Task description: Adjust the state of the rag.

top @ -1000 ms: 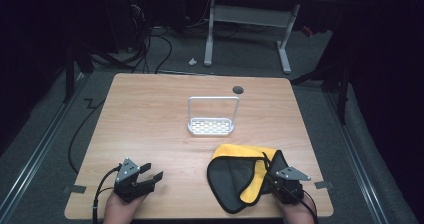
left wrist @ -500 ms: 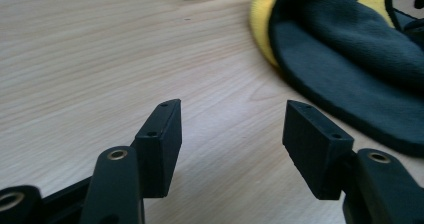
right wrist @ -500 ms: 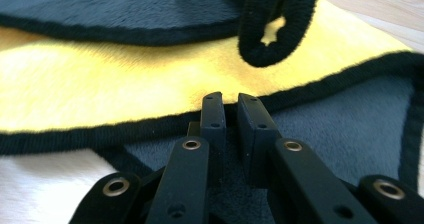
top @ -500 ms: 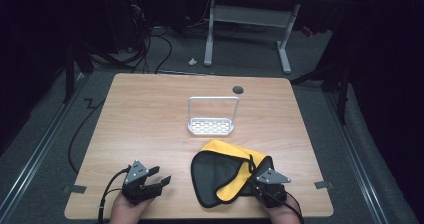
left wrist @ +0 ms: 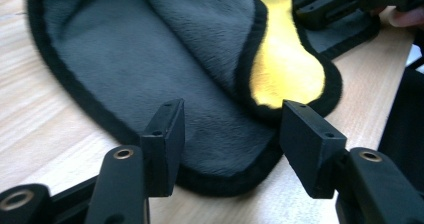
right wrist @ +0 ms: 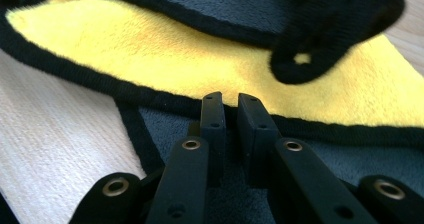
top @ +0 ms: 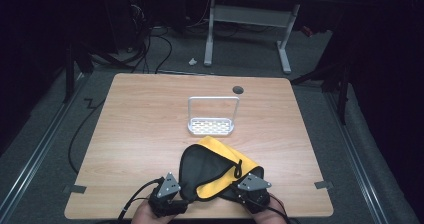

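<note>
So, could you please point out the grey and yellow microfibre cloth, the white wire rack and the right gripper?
grey and yellow microfibre cloth (top: 202, 166): high view, grey face.
white wire rack (top: 211, 127): high view, perforated base.
right gripper (right wrist: 231, 109): right gripper view, between fingertips.

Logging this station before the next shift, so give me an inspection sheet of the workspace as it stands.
Surface: wooden table, round hole near the far edge.
Job's things: grey and yellow cloth, partly folded at the near edge.
Clutter: white wire rack mid-table.
Grippers: left gripper jaws have just been closing, astride the cloth's edge, pads not pressing; right gripper shut on the cloth's black hem.
Cables: one trails from the left gripper; more on the floor.
Surroundings: dark room, desk frame behind.
</note>
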